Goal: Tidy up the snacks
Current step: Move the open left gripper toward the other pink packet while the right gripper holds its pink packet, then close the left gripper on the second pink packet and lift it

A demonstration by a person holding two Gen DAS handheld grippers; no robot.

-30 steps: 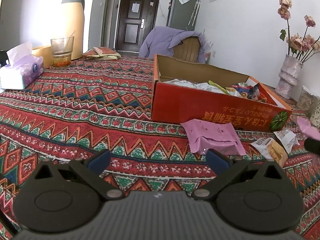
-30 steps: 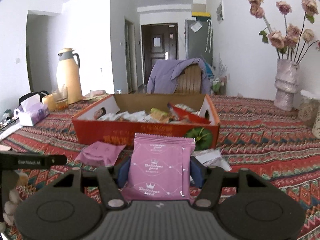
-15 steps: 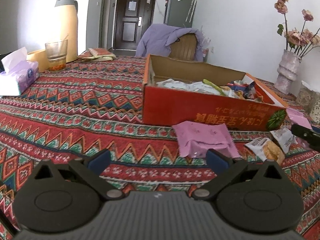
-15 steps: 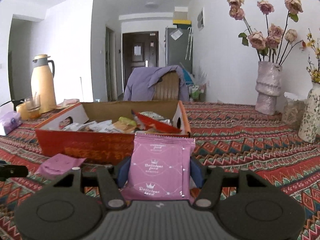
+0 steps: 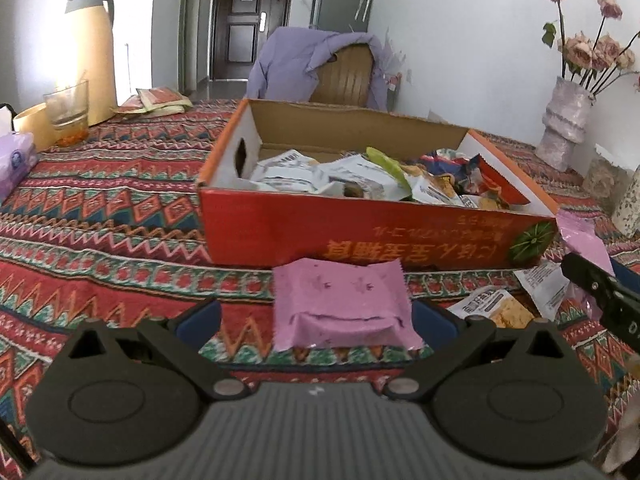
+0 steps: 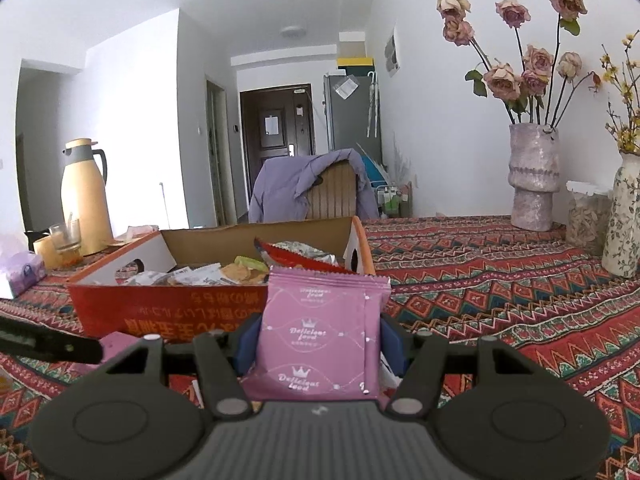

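Observation:
A red cardboard box [image 5: 360, 236] [image 6: 168, 312] holds several snack packets. In front of it a pink packet [image 5: 344, 304] lies flat on the patterned cloth. My left gripper [image 5: 316, 320] is open around it: the right pad is close to the packet's edge and the left pad stands clear. My right gripper [image 6: 320, 350] is shut on a second pink packet [image 6: 316, 320], held upright near the box's right front corner. That packet [image 5: 580, 236] also shows at the right edge of the left wrist view. Two cracker packets [image 5: 492, 308] lie right of the flat pink one.
A cream thermos [image 5: 90, 48], a glass [image 5: 68, 112] and a tissue box [image 5: 16, 160] stand at the far left. A vase of dried roses [image 6: 534, 176], a jar [image 6: 586, 216] and a floral vase [image 6: 624, 216] line the right side. A chair with a purple jacket [image 5: 320, 64] stands behind the box.
My left gripper has moved forward and to the right, so the flat pink packet now lies between its fingers. My right gripper shifted right with its packet, then held still.

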